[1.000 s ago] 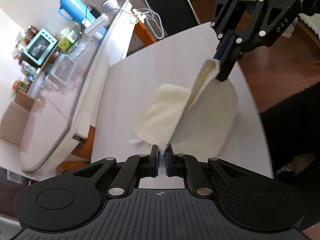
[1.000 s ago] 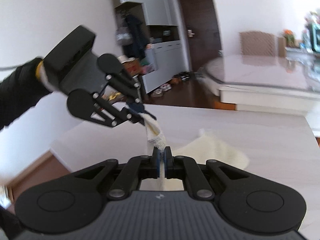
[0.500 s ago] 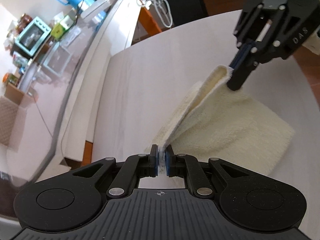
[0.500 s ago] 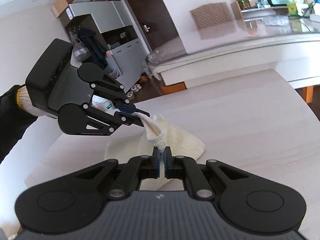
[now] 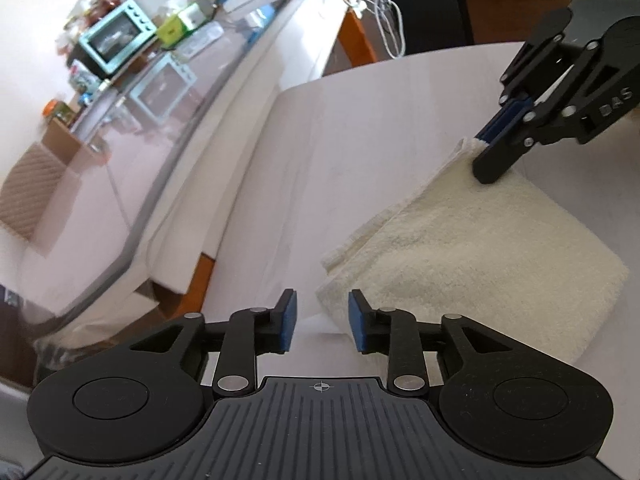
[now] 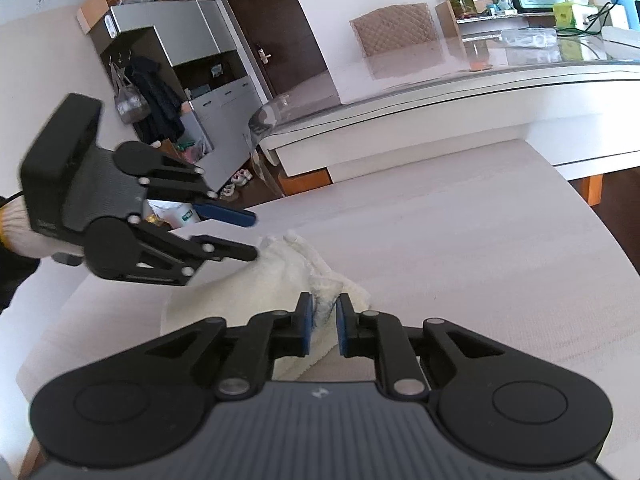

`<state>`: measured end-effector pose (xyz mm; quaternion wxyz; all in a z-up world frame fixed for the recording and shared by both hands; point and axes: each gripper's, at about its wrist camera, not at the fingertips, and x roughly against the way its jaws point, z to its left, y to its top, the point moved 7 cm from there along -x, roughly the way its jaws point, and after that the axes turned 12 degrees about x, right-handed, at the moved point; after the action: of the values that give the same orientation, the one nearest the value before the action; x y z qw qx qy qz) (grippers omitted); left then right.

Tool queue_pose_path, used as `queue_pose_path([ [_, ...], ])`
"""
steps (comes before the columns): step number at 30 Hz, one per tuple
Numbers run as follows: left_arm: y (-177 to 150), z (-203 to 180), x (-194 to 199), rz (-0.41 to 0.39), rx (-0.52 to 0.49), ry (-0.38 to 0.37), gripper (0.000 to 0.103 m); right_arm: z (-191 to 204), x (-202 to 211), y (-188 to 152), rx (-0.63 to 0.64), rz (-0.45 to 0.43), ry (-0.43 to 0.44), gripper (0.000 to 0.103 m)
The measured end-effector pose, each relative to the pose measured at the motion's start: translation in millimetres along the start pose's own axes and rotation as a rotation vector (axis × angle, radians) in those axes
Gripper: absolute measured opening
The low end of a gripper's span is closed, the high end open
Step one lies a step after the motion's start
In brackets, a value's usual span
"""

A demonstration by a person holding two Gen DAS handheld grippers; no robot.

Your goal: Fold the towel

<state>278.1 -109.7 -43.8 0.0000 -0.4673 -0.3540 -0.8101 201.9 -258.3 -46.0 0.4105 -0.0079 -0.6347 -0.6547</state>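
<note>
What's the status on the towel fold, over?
Left gripper open, clear of towel. Right gripper open around towel corner. Towel folded on table. Nothing in the way.

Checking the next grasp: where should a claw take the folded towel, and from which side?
Pinch the towel at the layered corner before the open left claw, coming low along the table; its stacked edges lift there, while the middle lies flat.

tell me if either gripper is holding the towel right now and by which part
Nothing is held. The left gripper is open beside the towel corner. The right gripper is open too, its pads parted around the other corner, not clamping it.
</note>
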Motion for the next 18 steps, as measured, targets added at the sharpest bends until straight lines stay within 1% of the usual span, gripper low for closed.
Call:
queue_pose_path([
  [1,-2,2,2,-0.003,0.011,0.006,0.037,1,1,2,0.012,-0.002,-0.009,0.012],
  [2,-3,3,5,-0.006,0.016,0.008,0.037,2,1,4,0.023,-0.015,-0.001,0.01],
  [4,-6,5,12,-0.018,0.038,0.009,0.037,6,1,9,0.063,-0.042,0.022,0.01],
  [5,-8,6,15,-0.024,0.053,0.007,0.037,6,-1,11,0.087,-0.041,0.017,0.01],
  [7,-9,5,17,-0.029,0.065,0.002,0.037,2,-9,9,0.096,-0.007,-0.015,0.01],
  [9,-12,0,22,-0.033,0.076,-0.014,0.037,-5,-15,5,0.075,0.028,-0.032,0.014],
  [10,-14,-3,23,-0.029,0.076,-0.021,0.037,-7,-16,4,0.072,0.038,-0.04,0.02],
  [13,-20,-8,22,-0.019,0.084,-0.025,0.038,-9,-15,2,0.077,0.043,-0.061,0.026],
  [18,-32,-9,22,-0.015,0.167,-0.002,0.039,-7,-11,4,0.106,0.029,-0.096,0.028],
])
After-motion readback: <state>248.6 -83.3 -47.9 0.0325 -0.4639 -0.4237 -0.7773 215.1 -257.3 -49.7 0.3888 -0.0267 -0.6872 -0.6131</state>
